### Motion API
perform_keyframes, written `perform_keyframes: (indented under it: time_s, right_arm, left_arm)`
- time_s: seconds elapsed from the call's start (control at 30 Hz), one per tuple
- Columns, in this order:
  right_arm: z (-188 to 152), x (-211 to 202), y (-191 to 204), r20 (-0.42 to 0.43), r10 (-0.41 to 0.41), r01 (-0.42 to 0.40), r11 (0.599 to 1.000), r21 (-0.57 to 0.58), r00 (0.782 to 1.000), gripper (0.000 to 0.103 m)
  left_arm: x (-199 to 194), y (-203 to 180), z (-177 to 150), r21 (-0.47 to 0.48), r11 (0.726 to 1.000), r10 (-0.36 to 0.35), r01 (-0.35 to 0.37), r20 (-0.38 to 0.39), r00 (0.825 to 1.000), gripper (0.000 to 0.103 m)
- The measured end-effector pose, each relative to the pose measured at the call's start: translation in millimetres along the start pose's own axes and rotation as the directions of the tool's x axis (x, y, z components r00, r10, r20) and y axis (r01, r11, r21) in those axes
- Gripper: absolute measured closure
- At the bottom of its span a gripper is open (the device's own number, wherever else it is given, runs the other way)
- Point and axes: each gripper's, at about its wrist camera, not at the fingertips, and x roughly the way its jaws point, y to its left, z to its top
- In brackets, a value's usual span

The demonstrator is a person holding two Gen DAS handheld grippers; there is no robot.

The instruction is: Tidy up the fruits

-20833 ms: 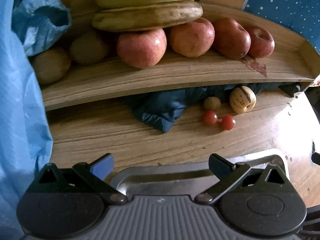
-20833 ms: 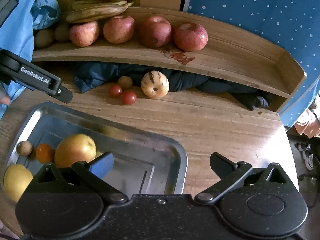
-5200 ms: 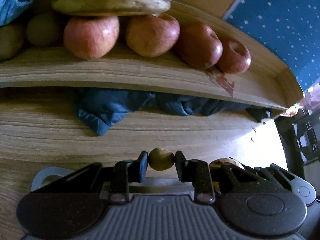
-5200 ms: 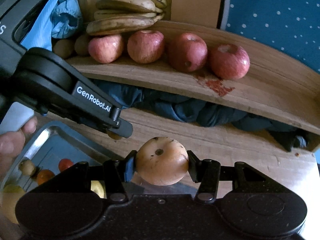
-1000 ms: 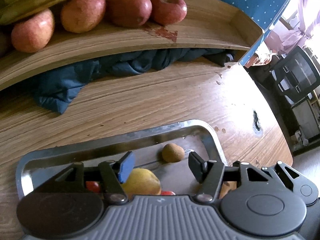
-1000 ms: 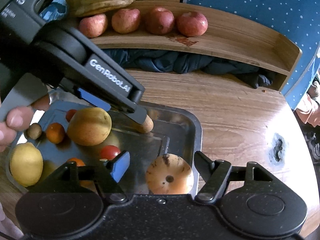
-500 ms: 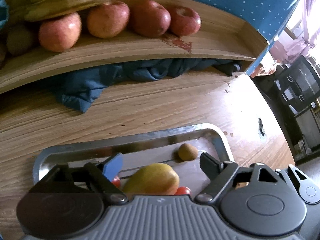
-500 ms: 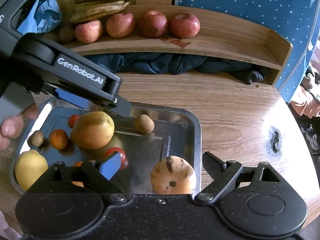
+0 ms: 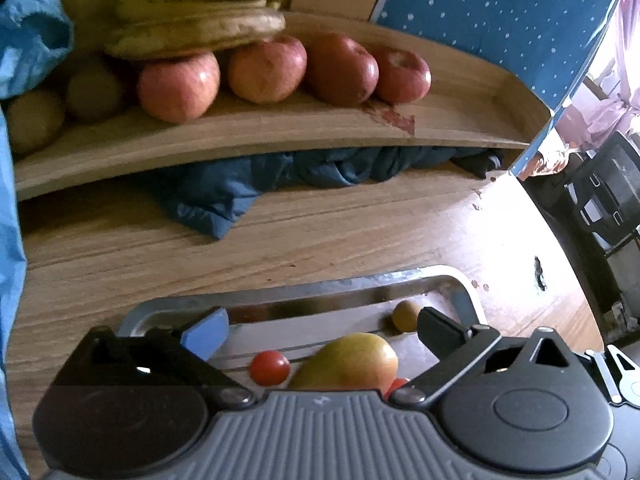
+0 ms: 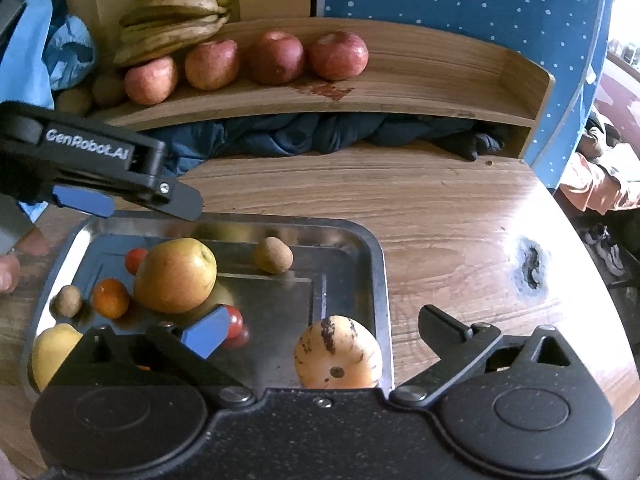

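Striped melon (image 10: 338, 354) in tray (image 10: 382, 280), loose between opening right tongs (image 10: 320, 334).

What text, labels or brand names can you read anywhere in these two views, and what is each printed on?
"GenRobot.AI": white letters on the black side of the left gripper, seen in the right wrist view.
A small pale mark on the grey gripper body in the left wrist view is too small to read.
Nothing readable on the fruit, the metal tray or the wooden shelf.
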Motion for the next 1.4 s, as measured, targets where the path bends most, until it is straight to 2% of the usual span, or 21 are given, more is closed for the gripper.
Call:
perform_keyframes:
  time_s: [0.53,0.8,1.07,1.23,1.4]
  right_arm:
    - [-6,-22,22,0.058,-0.051,0.050,0.999,0.022,0.997,0.001]
    - [-7,-33,30,0.082,-0.074,0.071,0.996,0.045,0.994,0.001]
    - [-1,-40,27,0.096,-0.069,0.069,0.998,0.006,0.993,0.001]
    - [0,-45,24,0.108,-0.055,0.057,0.998,-0.007,0.993,0.001]
    - [-3,-59,21,0.151,-0.026,0.031,0.999,-0.034,0.988,0.001]
  left_arm:
    - [-32,25,-20,0.034,0.998,0.049,-0.052,0.076,0.996,0.000]
    - [-41,34,-31,0.032,0.998,0.043,-0.045,0.066,0.997,0.000]
    - [-48,37,-39,-0.001,0.997,0.071,-0.072,0.086,0.994,0.000]
    - [-58,36,-48,-0.021,0.998,0.066,-0.064,0.145,0.987,0.000]
    - [-68,26,-59,-0.023,0.994,0.111,-0.109,0.189,0.976,0.000]
